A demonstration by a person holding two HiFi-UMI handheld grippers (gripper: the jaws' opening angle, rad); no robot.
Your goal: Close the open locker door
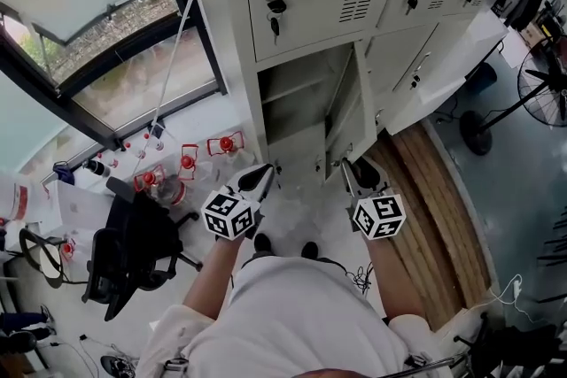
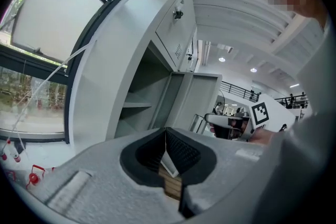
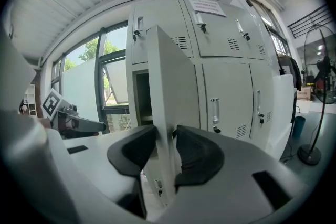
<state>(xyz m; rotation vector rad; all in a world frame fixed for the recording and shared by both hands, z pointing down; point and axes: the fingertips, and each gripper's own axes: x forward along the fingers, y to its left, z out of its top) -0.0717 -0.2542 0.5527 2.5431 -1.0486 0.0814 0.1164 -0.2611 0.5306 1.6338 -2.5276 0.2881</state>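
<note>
The locker door stands swung out towards the person, edge-on to the right gripper. That gripper's jaws are spread wide, with the door's free edge running up between them. One pad looks close against the sheet, though from here it is hard to say whether it actually touches, so I read the gripper as released rather than clamped. Straddling the edge like that, it seems placed to nudge the door round towards the compartment just beyond it. The left gripper hangs off to the right gripper's left, jaws pressed together on nothing. It points into the compartment and sits clear of the door's swing. The door is not yet shut.
</note>
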